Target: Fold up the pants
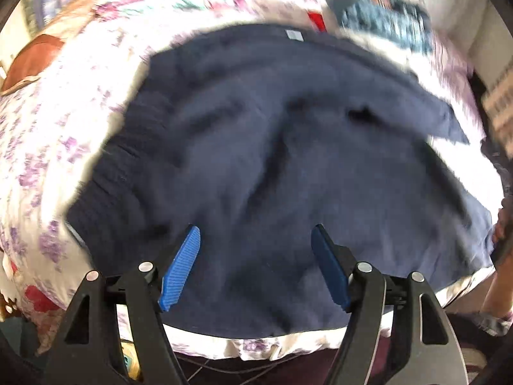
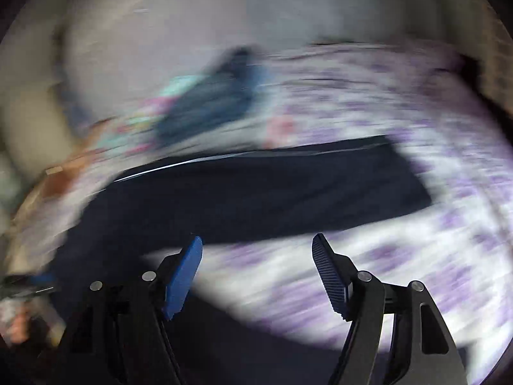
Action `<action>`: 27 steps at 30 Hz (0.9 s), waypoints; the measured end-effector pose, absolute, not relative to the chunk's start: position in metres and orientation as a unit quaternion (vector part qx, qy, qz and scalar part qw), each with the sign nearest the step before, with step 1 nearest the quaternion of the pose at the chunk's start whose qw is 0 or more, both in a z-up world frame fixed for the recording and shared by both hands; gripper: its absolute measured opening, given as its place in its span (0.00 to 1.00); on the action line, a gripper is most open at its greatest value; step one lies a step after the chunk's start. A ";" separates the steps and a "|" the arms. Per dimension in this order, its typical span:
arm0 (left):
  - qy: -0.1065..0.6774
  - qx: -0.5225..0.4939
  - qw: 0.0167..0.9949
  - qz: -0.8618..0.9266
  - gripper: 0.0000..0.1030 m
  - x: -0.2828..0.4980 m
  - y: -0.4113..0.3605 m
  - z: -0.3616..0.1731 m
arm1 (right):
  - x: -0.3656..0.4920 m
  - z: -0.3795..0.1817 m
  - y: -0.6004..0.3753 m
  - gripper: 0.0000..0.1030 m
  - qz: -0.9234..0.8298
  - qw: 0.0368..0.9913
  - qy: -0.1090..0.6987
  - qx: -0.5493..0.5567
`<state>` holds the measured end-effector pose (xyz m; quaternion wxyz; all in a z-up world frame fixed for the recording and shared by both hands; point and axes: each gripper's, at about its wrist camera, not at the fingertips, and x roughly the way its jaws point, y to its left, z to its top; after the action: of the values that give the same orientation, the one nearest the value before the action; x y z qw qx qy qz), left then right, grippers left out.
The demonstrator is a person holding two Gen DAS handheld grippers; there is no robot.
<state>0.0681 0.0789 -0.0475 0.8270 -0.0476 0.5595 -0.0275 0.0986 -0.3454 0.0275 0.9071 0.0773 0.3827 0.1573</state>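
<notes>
Navy blue pants (image 1: 272,166) lie crumpled on a floral bedsheet (image 1: 54,147), filling the middle of the left wrist view, with a ribbed waistband at the left and a small white label at the far edge. My left gripper (image 1: 256,235) is open and empty, just above the near part of the pants. In the blurred right wrist view the pants (image 2: 263,189) stretch as a dark band across the sheet (image 2: 433,240). My right gripper (image 2: 258,245) is open and empty, beside the pants' near edge over the sheet.
A blue patterned garment (image 1: 384,19) lies at the far right of the bed, also showing in the right wrist view (image 2: 208,102). A brown cushion (image 1: 35,61) sits at the far left. The bed's near edge (image 1: 256,349) is below my left gripper.
</notes>
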 end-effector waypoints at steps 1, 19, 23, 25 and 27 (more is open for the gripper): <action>0.575 -0.038 0.817 -0.027 0.67 0.070 0.073 -0.061 | 0.091 0.024 -0.331 0.72 0.189 0.900 0.385 0.077; 0.536 -0.055 0.842 0.025 0.80 0.193 0.181 0.004 | 0.211 0.073 -0.244 0.72 0.209 0.886 0.401 -0.102; 0.570 -0.106 0.815 0.018 0.78 0.243 0.217 -0.032 | 0.284 0.038 -0.240 0.66 0.183 0.871 0.436 -0.134; 0.575 -0.111 0.810 0.013 0.75 0.263 0.216 -0.044 | 0.308 0.017 -0.236 0.65 0.182 0.864 0.448 -0.141; 0.574 -0.110 0.811 0.003 0.75 0.275 0.213 -0.049 | 0.322 -0.002 -0.228 0.65 0.190 0.858 0.454 -0.145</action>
<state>0.2748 0.2130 -0.0488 0.8112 -0.1101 0.5743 0.0032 0.3220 -0.2283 -0.0021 0.8582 -0.1452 0.4541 0.1904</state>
